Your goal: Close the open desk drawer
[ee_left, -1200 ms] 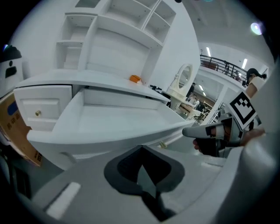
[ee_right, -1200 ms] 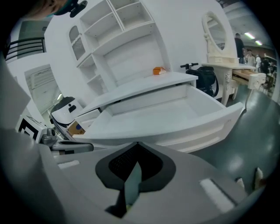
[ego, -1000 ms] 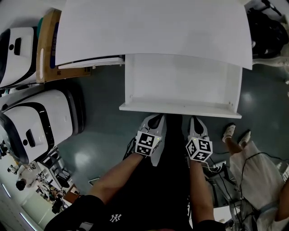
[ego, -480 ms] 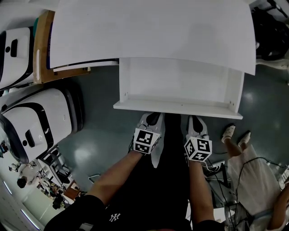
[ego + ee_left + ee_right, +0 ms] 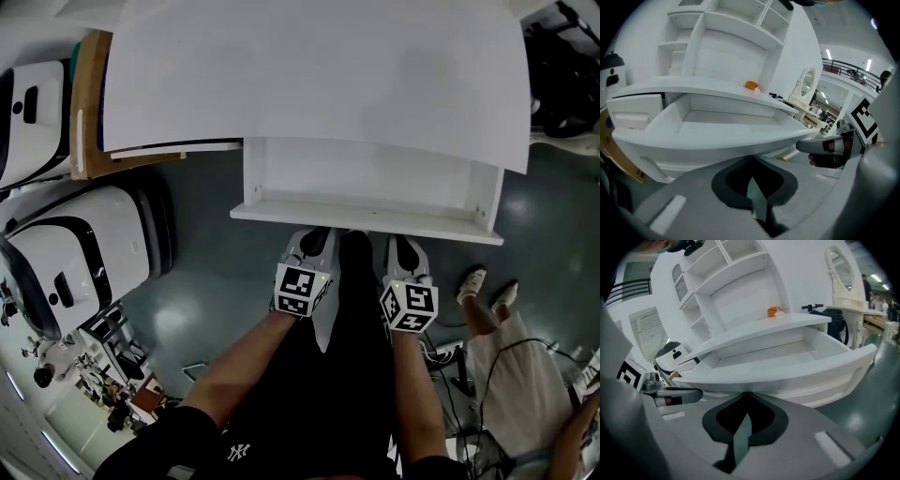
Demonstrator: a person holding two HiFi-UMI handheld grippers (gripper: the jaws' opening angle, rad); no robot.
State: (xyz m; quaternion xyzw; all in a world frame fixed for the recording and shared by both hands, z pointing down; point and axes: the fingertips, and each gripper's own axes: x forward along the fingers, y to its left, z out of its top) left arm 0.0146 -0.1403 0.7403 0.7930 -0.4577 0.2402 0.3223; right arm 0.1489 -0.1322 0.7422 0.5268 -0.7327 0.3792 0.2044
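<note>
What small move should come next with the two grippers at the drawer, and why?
Probably push the drawer front straight forward, evenly with the left gripper and the right gripper. Both are shut and sit side by side at that front, which stands partly out from under the desk top.

The desk top (image 5: pixel 319 66) and the drawer (image 5: pixel 366 217) are smooth white painted board with a matt to faintly satin finish and no grain showing. The left gripper (image 5: pixel 315 242) and right gripper (image 5: pixel 405 251) have pale grey matt plastic shells. In the gripper views, dark pads (image 5: pixel 733 414) with a fine mesh texture line the hollow behind the closed jaws. The marker cubes (image 5: pixel 302 291) carry matt black-and-white print. The floor (image 5: pixel 202 262) is dark grey-green, smooth and glossy, with bright reflections. The white machines (image 5: pixel 89 248) have shiny moulded plastic casings with black trim. The box (image 5: pixel 89 112) looks like plain brown cardboard. The person's clothes (image 5: pixel 328 403) are matt black cloth.
</note>
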